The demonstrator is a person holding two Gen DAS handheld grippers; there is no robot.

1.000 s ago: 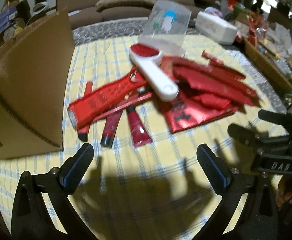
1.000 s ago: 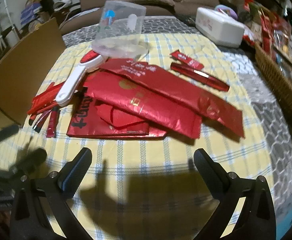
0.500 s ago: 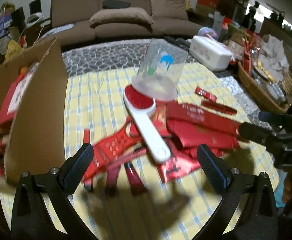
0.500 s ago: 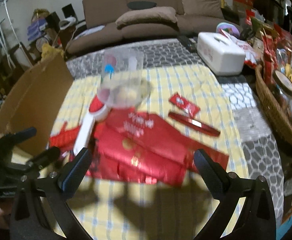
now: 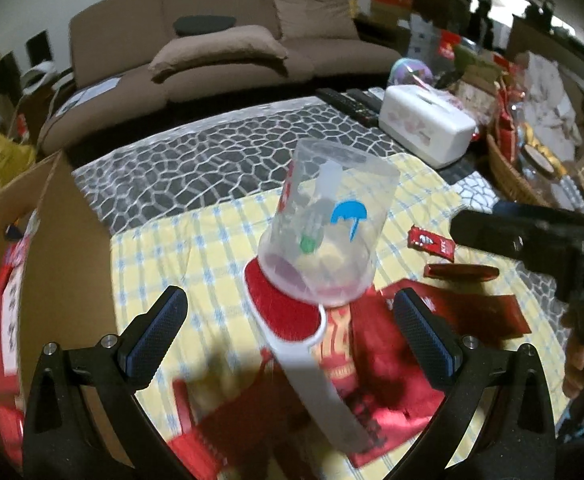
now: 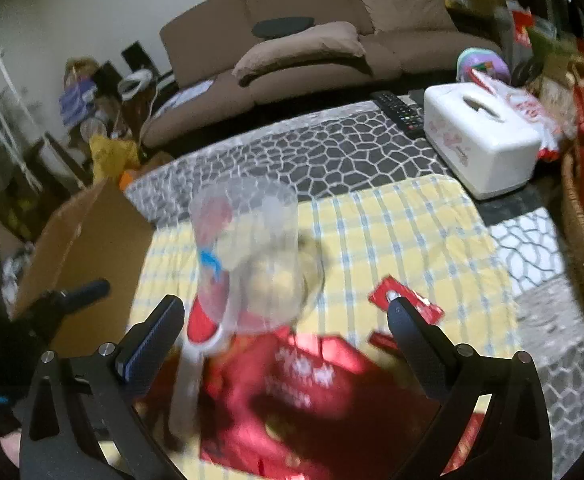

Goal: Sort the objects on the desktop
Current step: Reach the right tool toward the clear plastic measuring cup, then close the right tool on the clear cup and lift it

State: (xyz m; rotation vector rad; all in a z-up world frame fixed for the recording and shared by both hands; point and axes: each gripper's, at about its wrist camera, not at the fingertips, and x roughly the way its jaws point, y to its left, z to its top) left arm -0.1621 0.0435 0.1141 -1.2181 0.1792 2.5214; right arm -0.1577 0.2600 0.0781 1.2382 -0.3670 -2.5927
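Both sets of tongs hang spread wide over the desk [image 5: 164, 248] and neither has anything between its pads. The left tongs [image 5: 292, 336] look straight down the white lint brush [image 5: 311, 364], whose red head sits at twelve o'clock from the gap, with the handle running back toward six. The clear plastic cup [image 5: 327, 228], upside down and leaning, rests its rim on that red head. The right tongs [image 6: 286, 344] face the same cup [image 6: 248, 256] from the other side, at about eleven o'clock in their view, with the red envelopes [image 6: 303, 384] heaped right beneath the gap.

The open cardboard box [image 5: 52, 264] stands at nine o'clock from the left tongs, already with red items inside, so it looks like the sorting bin. A small red packet [image 5: 431, 242] lies on its own at two o'clock, and a white tissue box [image 5: 427, 128] sits well beyond, off the yellow check cloth.

The step in hand reads as an approach, with no target pinned yet, and both views are blurred. The smart play is probably to deal with the cup first: it is perched and tilted, so tugging the brush from under it would likely send it rolling. One set of tongs should close across the cup wall gently, since thin plastic flexes and slips. Then the brush handle offers a firm, narrow grip, taken across its width. The slick envelopes overlap and may slide together.
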